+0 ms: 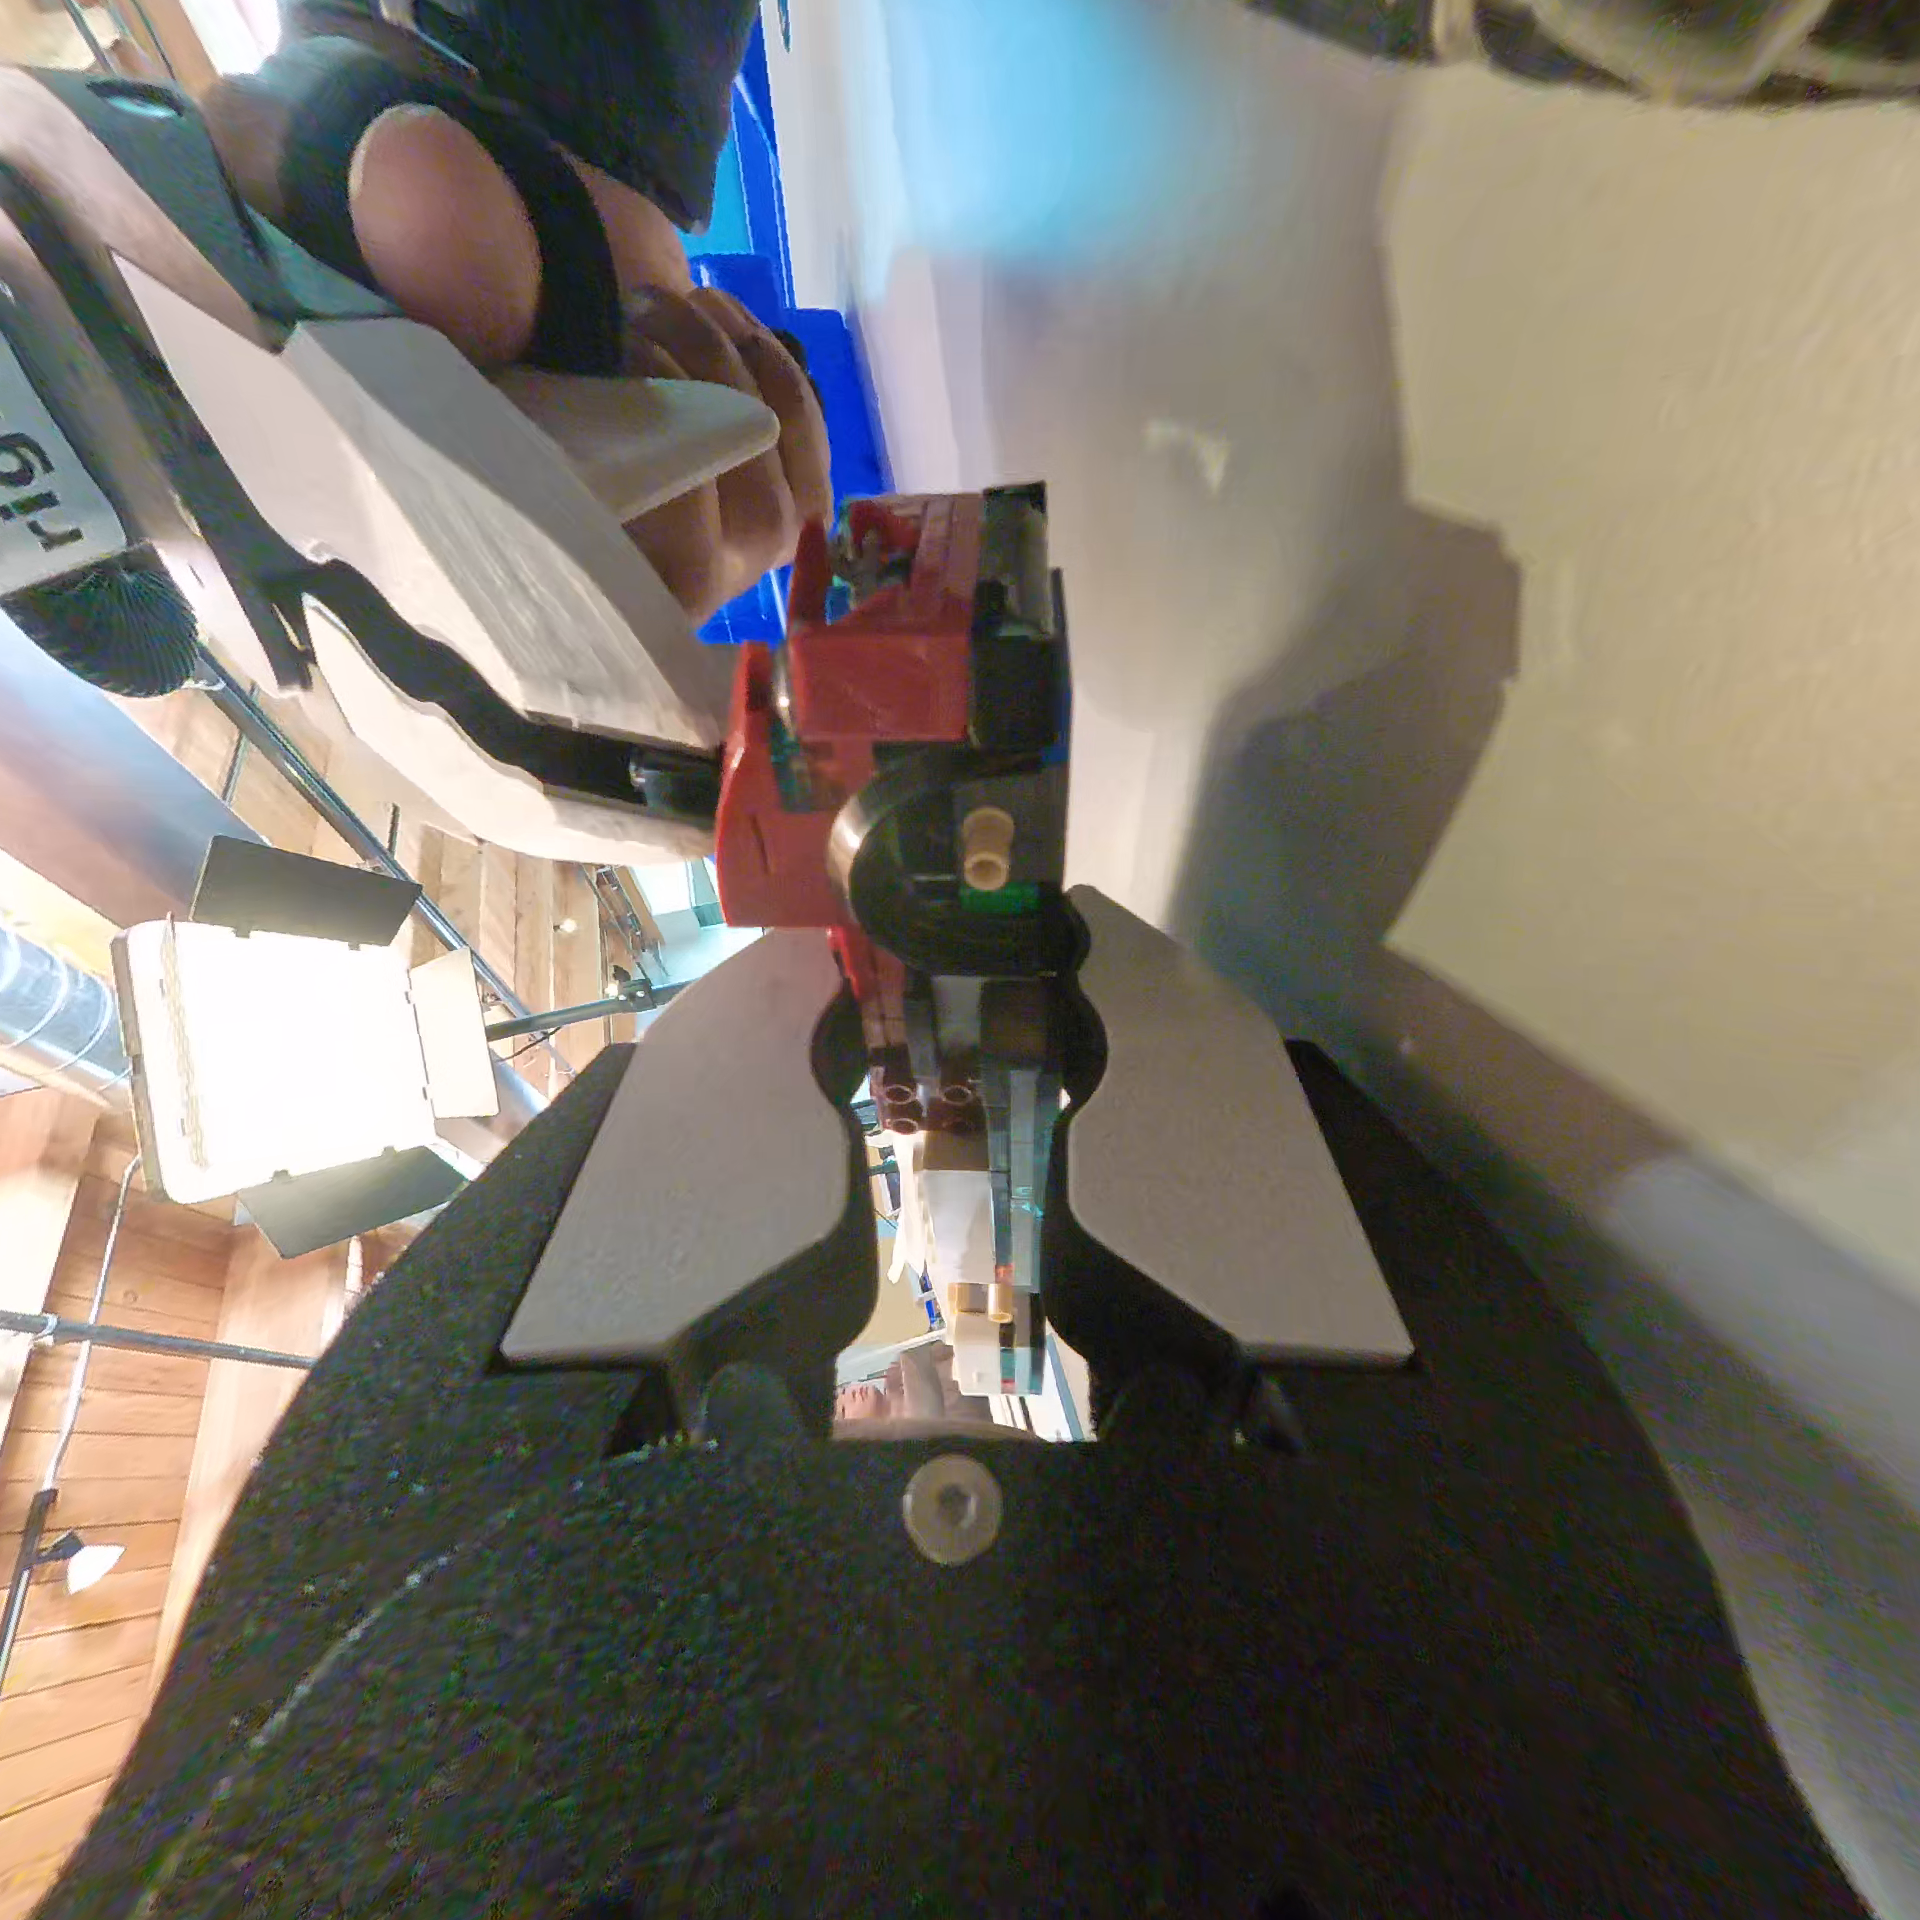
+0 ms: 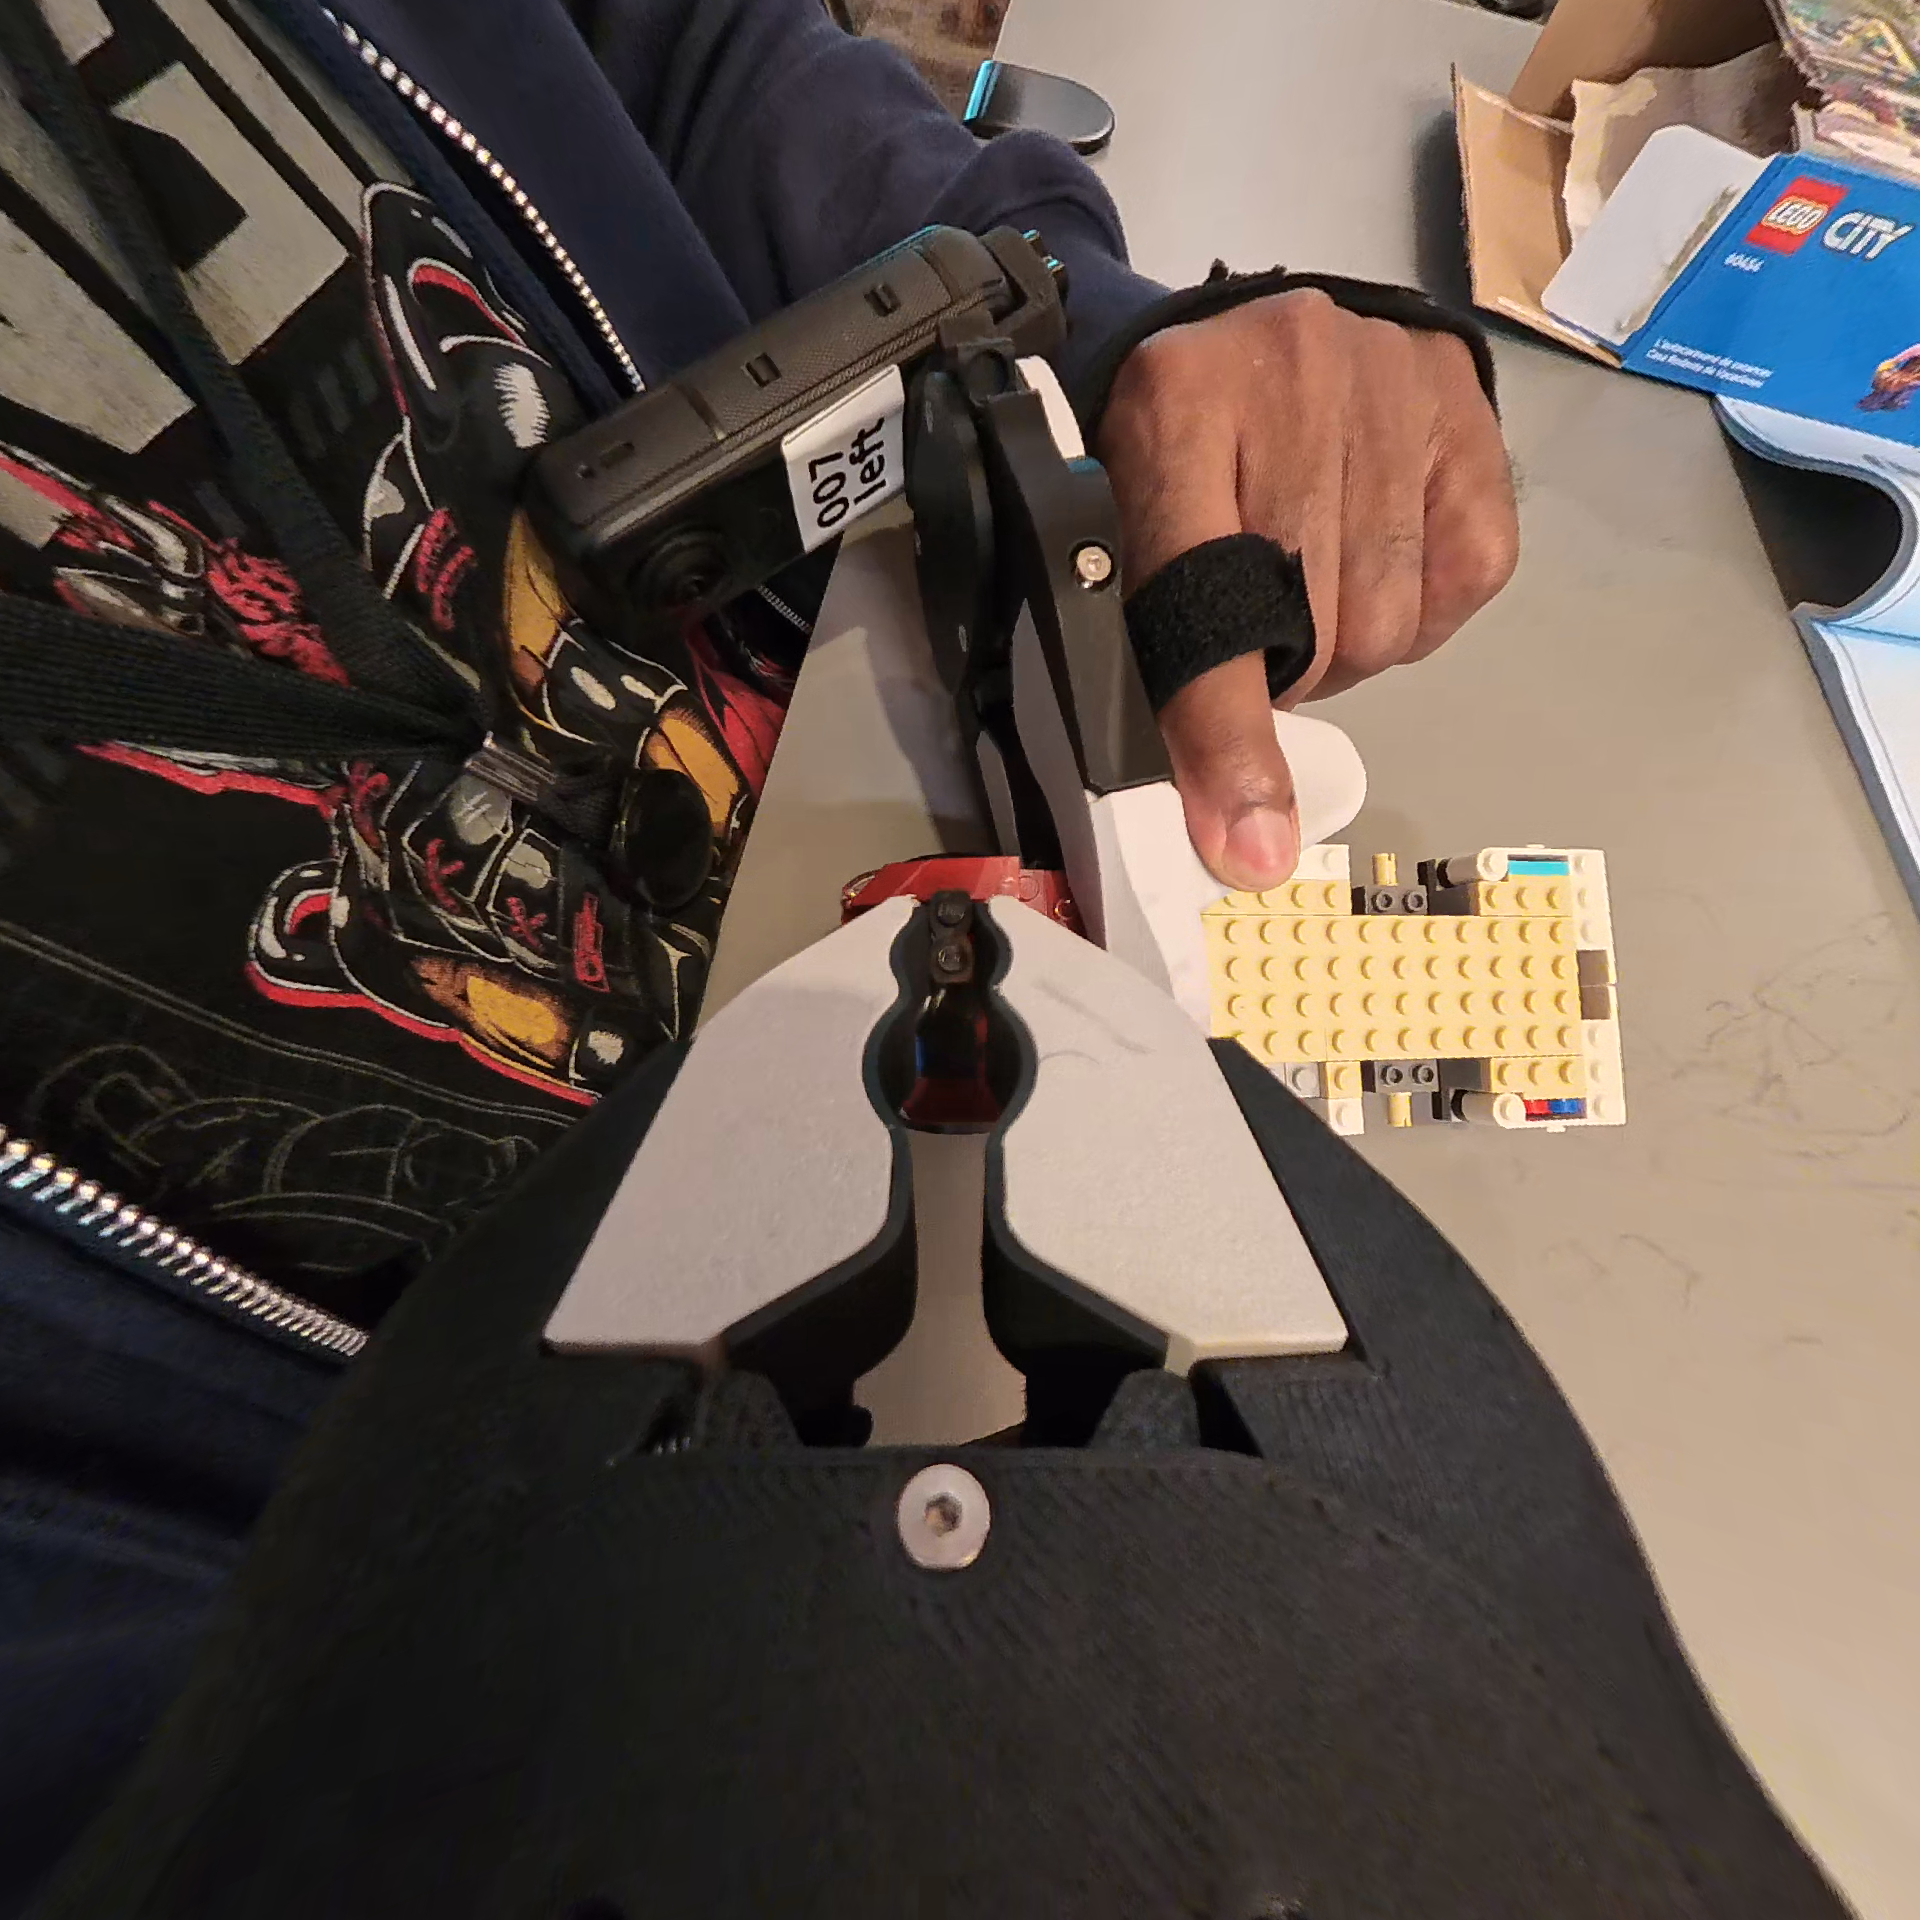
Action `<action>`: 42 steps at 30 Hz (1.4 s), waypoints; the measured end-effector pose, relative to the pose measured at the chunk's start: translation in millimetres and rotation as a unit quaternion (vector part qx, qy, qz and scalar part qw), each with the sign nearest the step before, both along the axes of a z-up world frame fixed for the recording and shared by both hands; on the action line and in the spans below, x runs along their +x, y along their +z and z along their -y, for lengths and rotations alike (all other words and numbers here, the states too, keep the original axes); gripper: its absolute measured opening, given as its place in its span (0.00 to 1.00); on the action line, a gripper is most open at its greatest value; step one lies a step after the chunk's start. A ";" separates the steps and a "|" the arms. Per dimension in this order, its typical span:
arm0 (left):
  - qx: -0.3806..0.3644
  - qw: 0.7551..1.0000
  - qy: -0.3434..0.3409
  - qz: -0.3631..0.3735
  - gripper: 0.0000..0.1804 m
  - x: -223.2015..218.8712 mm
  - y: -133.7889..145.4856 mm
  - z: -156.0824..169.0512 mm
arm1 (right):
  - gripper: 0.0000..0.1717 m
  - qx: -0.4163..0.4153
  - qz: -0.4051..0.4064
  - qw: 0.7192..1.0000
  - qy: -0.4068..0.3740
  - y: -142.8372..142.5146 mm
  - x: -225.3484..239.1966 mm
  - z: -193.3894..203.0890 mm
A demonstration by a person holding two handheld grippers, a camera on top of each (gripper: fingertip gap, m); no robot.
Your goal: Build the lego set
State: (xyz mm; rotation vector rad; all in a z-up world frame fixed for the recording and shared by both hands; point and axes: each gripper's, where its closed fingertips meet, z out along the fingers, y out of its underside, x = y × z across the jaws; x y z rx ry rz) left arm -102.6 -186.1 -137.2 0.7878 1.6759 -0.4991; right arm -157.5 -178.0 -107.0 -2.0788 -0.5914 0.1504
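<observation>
Grippers point(image 1: 961, 925) point(image 2: 948, 914) clamp studded red brick model point(image 1: 831, 707) (blocky).

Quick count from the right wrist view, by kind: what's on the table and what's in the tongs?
Brick builds: 2, the tan studded plate assembly lying on the grey table, and the red and black build at the tongs' tips
Small dark brick piece pinched in the right tongs: 1
Blue printed box: 1
Torn cardboard box: 1
Booklet: 1
Total: 6
</observation>
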 end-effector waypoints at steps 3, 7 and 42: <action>-0.003 1.000 0.000 -0.001 0.19 -0.1 0.8 0.0 | 0.05 0.007 0.004 1.000 -0.001 1.2 0.2 -0.4; -0.006 1.000 0.000 -0.003 0.19 -0.1 1.8 0.0 | 0.07 0.012 0.005 1.000 -0.006 1.8 1.8 -0.8; -0.104 0.989 0.100 -0.012 0.18 36.9 34.3 -36.1 | 0.29 0.231 0.438 0.859 -0.129 26.4 31.5 -27.1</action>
